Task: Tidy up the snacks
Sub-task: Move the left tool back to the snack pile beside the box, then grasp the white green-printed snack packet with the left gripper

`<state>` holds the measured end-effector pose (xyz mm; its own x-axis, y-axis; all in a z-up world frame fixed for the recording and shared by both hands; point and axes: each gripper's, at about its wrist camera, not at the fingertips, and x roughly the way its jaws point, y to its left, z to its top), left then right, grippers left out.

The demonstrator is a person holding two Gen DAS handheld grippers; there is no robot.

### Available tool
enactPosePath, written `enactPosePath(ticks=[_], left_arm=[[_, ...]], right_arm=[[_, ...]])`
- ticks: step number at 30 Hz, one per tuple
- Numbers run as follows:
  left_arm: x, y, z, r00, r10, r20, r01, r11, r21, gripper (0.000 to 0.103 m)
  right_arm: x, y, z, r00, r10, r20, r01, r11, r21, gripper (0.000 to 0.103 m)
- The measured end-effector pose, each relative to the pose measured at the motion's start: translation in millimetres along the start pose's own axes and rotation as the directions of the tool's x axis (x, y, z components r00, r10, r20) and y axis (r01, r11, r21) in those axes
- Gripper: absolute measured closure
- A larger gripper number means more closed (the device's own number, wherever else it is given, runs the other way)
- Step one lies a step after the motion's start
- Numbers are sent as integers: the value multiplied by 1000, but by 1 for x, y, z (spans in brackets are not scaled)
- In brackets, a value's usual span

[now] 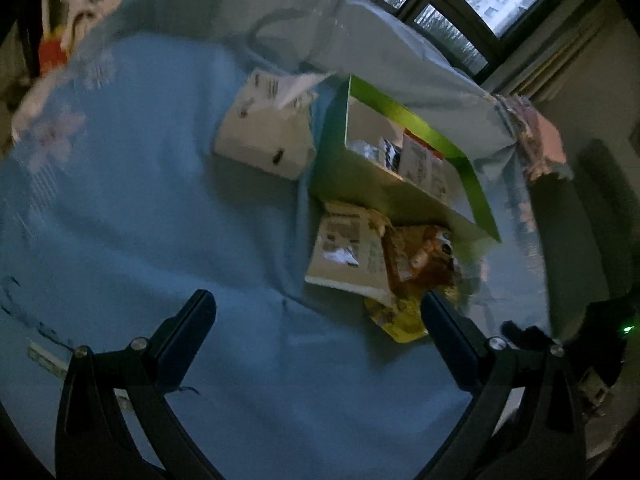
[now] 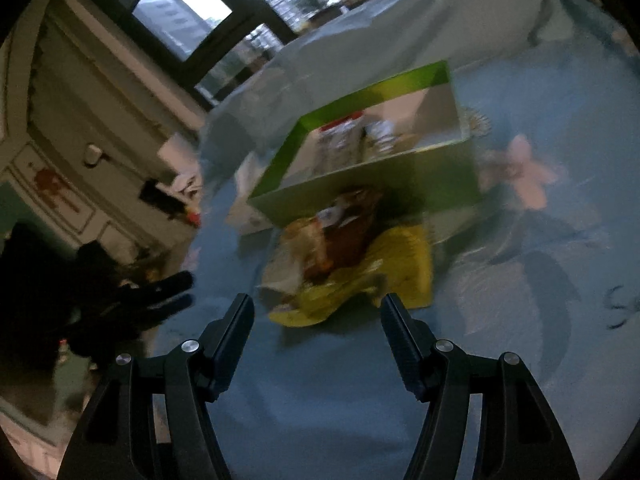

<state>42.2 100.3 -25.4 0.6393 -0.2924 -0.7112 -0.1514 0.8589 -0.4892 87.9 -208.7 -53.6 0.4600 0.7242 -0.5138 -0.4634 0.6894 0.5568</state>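
Observation:
A pile of snack packets lies on the blue bedsheet: a white packet (image 1: 344, 256), a brown-orange packet (image 1: 424, 260) (image 2: 348, 232) and a yellow packet (image 1: 400, 320) (image 2: 400, 276). Right behind the pile stands an open green box (image 1: 352, 180) (image 2: 400, 184) with several packets (image 1: 420, 160) (image 2: 344, 140) upright inside. My left gripper (image 1: 316, 312) is open and empty over the sheet, left of the pile. My right gripper (image 2: 318, 312) is open and empty, its fingers just short of the yellow packet. In the right wrist view the left gripper (image 2: 188, 290) shows dark at the left.
A white carton (image 1: 264, 136) with a torn flap lies left of the green box. A pale quilt (image 1: 360, 40) is heaped behind the box. The bed's edge runs past the box, with a cabinet (image 2: 80, 152) and a window (image 2: 180, 12) beyond.

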Motion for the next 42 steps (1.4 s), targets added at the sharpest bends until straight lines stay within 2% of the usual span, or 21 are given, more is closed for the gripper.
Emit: enactPosePath(ticks=[4, 8, 15, 20, 24, 28, 37, 42], left_arm=[[9, 2, 0, 999, -12, -32, 11, 999, -36, 1], [9, 3, 2, 1000, -27, -11, 27, 998, -61, 1], [23, 15, 9, 995, -89, -40, 83, 988, -128, 3], [31, 17, 16, 990, -128, -53, 119, 981, -153, 10], [43, 13, 20, 988, -130, -79, 118, 983, -144, 14], [52, 9, 23, 986, -136, -101, 122, 983, -135, 22], [67, 11, 31, 984, -137, -111, 122, 983, -136, 23], [74, 10, 31, 985, -123, -121, 107, 986, -128, 36]], right_arm=[[19, 15, -3, 998, 48, -38, -49, 999, -24, 37], [43, 28, -7, 994, 69, -91, -73, 996, -49, 37], [72, 52, -5, 992, 30, -122, -48, 989, -140, 37], [94, 62, 4, 992, 0, -127, -24, 981, -190, 37], [111, 64, 9, 991, -24, -134, -5, 978, -207, 37], [129, 62, 12, 987, -51, -153, 17, 976, -217, 39], [151, 56, 19, 981, -69, -181, 27, 974, -225, 39], [159, 59, 19, 977, -78, -199, 30, 972, -234, 39]])
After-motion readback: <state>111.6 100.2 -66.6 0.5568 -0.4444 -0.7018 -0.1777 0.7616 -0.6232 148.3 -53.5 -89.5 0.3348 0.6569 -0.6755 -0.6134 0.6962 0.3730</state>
